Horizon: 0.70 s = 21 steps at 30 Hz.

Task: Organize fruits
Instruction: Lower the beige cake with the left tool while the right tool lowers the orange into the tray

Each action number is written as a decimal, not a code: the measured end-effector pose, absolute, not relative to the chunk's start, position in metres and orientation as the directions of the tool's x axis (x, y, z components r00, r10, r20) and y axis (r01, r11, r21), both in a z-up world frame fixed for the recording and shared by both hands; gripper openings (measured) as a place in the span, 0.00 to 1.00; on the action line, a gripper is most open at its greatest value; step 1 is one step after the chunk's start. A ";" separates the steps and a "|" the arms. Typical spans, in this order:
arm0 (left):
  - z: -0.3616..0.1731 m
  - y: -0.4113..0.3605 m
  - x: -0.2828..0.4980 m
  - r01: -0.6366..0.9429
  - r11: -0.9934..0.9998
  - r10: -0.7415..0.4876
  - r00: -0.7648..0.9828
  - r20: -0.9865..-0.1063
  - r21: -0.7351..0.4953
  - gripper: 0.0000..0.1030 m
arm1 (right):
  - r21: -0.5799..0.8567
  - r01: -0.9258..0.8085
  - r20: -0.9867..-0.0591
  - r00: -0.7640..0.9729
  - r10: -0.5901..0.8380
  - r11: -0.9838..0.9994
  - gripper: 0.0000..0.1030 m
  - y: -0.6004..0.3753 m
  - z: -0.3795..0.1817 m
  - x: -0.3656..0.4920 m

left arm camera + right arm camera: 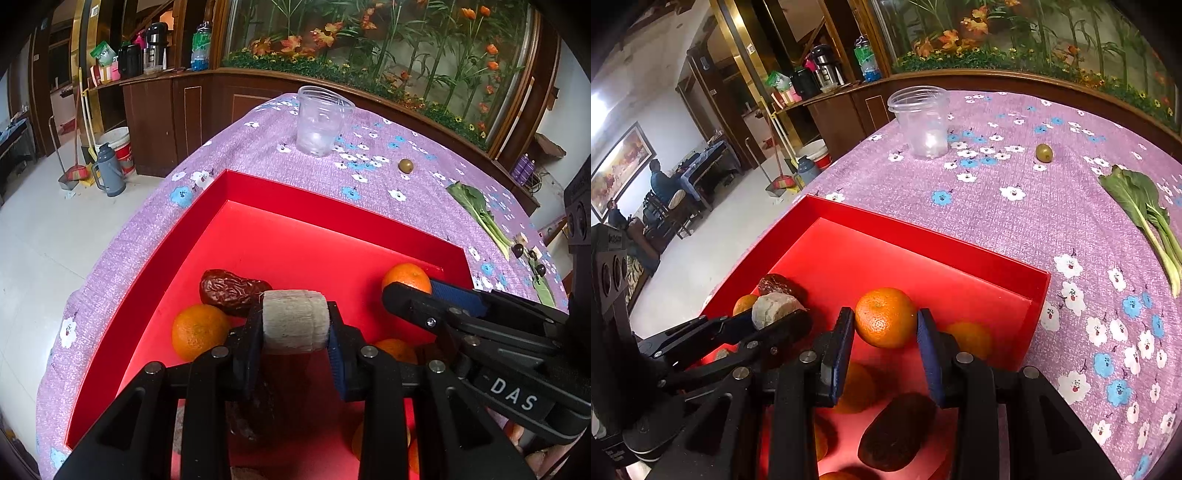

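Observation:
A red box (332, 206) (923, 236) lies on the purple flowered tablecloth. My left gripper (295, 326) is shut on a pale grey-beige cylindrical chunk (295, 321) (774, 308), held above the box floor. My right gripper (885, 325) (410, 290) is shut on an orange (884, 317) (404, 275) over the box's right part. On the box floor lie a wrinkled red date (232, 291) (779, 284), a dark date (894, 432) and other oranges (199, 332) (971, 338). My left gripper (783, 321) shows at the left of the right wrist view.
A clear plastic cup (321, 122) (923, 122) stands beyond the box. A small green fruit (405, 164) (1044, 152) and a leafy green vegetable (476, 210) (1141, 206) lie on the cloth to the right. Seated people (661, 181) are far off left.

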<state>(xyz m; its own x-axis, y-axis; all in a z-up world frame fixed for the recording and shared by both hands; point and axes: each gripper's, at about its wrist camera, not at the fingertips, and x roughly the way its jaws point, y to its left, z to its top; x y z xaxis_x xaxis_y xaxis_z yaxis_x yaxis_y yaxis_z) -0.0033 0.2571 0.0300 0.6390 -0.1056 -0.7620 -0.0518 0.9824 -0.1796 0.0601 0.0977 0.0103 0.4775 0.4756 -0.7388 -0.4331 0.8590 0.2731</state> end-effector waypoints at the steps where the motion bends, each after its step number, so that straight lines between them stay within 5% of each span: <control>1: 0.030 0.258 -0.003 -0.053 0.983 -0.104 0.637 -0.764 -0.178 0.30 | 0.274 -0.431 -0.740 0.477 0.475 0.860 0.37 0.098 0.010 0.061; 21: 0.029 0.259 -0.003 -0.070 0.983 -0.089 0.625 -0.776 -0.169 0.30 | 0.249 -0.427 -0.747 0.487 0.453 0.870 0.37 0.101 0.007 0.062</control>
<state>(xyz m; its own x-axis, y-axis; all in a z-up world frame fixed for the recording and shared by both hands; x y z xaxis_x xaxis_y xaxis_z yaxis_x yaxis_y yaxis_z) -0.0028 0.2588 0.0288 0.6246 -0.0892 -0.7758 -0.0697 0.9831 -0.1692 0.0623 0.1005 0.0071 0.4869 0.4527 -0.7470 -0.4267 0.8695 0.2488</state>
